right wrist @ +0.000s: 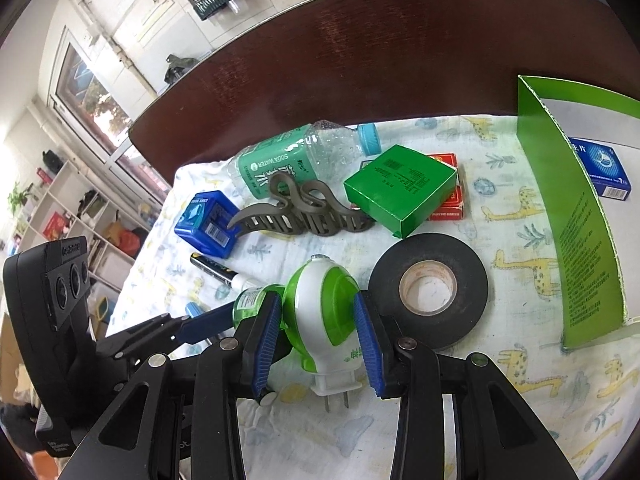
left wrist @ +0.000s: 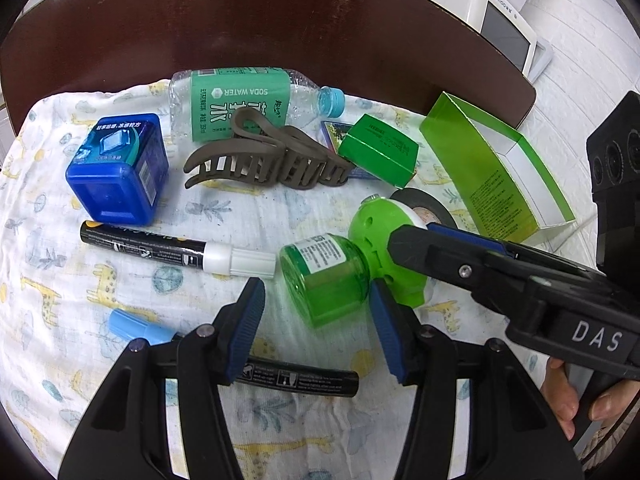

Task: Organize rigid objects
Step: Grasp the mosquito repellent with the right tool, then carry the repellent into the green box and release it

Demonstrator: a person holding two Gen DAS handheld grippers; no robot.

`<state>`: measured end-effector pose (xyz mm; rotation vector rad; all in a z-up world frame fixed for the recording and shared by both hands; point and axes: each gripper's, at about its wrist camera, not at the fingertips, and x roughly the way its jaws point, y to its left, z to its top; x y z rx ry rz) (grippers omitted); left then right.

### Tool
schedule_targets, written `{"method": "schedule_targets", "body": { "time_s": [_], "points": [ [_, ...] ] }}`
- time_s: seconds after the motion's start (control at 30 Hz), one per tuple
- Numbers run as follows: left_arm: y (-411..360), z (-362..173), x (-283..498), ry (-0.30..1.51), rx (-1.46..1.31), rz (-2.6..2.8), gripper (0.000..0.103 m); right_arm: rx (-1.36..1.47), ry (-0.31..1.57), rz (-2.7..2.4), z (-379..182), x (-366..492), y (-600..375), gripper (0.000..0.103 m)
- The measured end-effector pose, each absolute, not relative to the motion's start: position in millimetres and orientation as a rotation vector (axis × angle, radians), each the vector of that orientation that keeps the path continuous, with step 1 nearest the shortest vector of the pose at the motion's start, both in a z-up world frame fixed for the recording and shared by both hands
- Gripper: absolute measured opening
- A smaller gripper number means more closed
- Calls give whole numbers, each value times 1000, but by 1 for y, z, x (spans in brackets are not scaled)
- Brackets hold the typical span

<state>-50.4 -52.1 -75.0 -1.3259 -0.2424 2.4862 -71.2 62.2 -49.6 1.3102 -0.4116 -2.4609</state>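
Object: green-and-white plastic plug-in mosquito repeller with a green liquid bottle (right wrist: 320,304), lower centre of the right wrist view, lying on its side on the giraffe-print white cloth (right wrist: 520,400); plug prongs point toward the camera.
Right hand-held gripper (right wrist: 316,336): blue pads sit on either side of the repeller's round body, closed to its width; contact looks made on both sides.
Left hand-held gripper (left wrist: 316,320): jaws spread wide, lower centre of the left wrist view; the right pad sits just beside the green bottle end (left wrist: 324,280), the left pad stands apart from it.
Beside object: black roll of electrical tape (right wrist: 428,288), flat, just right of the repeller.
Centre: grey-brown plastic hair claw clip (left wrist: 264,160); small green cardboard box (right wrist: 400,188) resting on red card packs (right wrist: 448,204).
Upper centre: clear soda water bottle with green label and blue cap (left wrist: 248,100), on its side.
Left: blue cube-shaped plastic gum container (left wrist: 120,168); black marker with white cap (left wrist: 176,248); second black marker with light blue cap (left wrist: 136,326), partly under the left gripper.
Right edge: open bright green carton (right wrist: 572,216), a blue box (right wrist: 604,168) inside it.
Support: dark brown wooden tabletop (right wrist: 360,40).
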Motion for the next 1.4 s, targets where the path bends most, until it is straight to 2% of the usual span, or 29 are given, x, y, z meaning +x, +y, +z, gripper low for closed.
{"method": "schedule_targets", "body": {
  "time_s": [0.07, 0.2, 0.23, 0.37, 0.53, 0.97, 1.4],
  "points": [
    [-51, -76, -51, -245, -1329, 2474, 43, 1320, -411, -2459, -51, -73, 62, 44],
    [-51, -78, -53, -255, -1330, 2469, 40, 1334, -389, -2448, -56, -78, 60, 45],
    [-51, -78, -53, -262, -1327, 2460, 36, 1326, -378, -2454, -57, -78, 59, 45],
    [-49, -77, -54, -240, -1325, 2470, 35, 1310, -289, -2474, -55, -79, 52, 45],
    [-44, -68, -50, -185, -1300, 2502, 35, 1313, -262, -2479, -55, -78, 51, 45],
    [-30, -35, -42, -100, -1188, 2554, 36, 1210, -261, -2514, -30, -64, 58, 45],
    [28, 6, -46, 74, -1044, 2559, 36, 1045, -325, -2635, 9, -41, 105, 45]
  ]
}}
